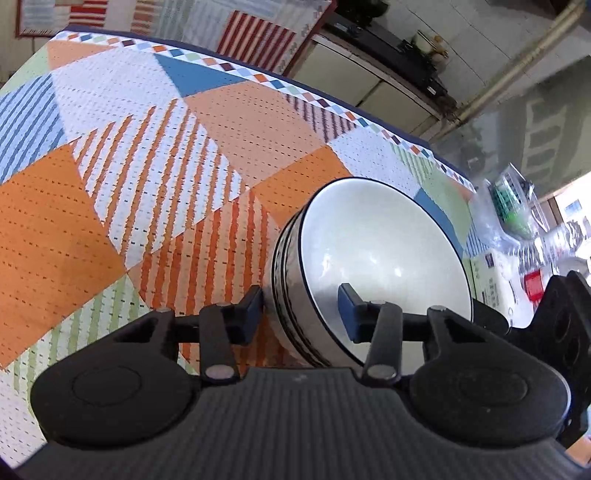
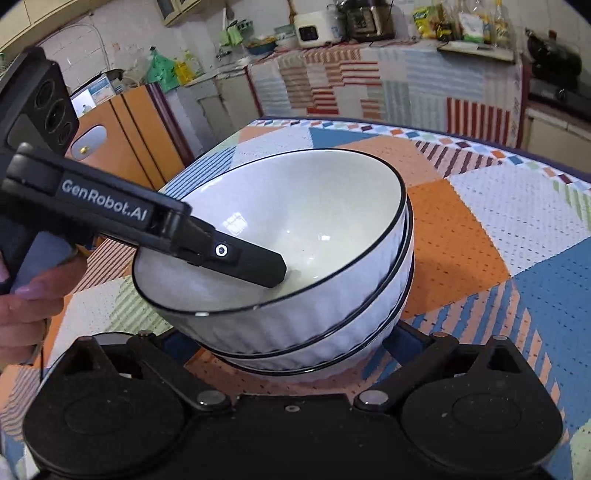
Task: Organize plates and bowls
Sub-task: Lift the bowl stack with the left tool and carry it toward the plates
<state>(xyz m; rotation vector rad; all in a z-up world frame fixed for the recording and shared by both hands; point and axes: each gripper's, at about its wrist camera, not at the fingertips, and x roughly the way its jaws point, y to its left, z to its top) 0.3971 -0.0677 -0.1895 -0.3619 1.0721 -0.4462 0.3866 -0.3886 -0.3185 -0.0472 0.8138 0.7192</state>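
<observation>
Home kitchen, rice cooker [image 2: 317, 30] on cloth-covered counter [image 2: 369, 74], stove [image 2: 557, 88], cabinets [image 2: 125, 125]

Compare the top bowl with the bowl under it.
The top bowl tilts, one side raised; the bowl under it sits level. The left gripper pinches the top bowl's wall; the bowl under it lies between the right gripper's spread fingers. Both are white, ribbed, dark-rimmed.

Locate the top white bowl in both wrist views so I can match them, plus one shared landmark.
Left wrist: top bowl sits lower right of centre, its wall pinched by the left claw.
Right wrist: top bowl fills the centre, tilted on the stacked bowls, left claw finger inside it.
Shared landmark: the patchwork tablecloth.
</observation>
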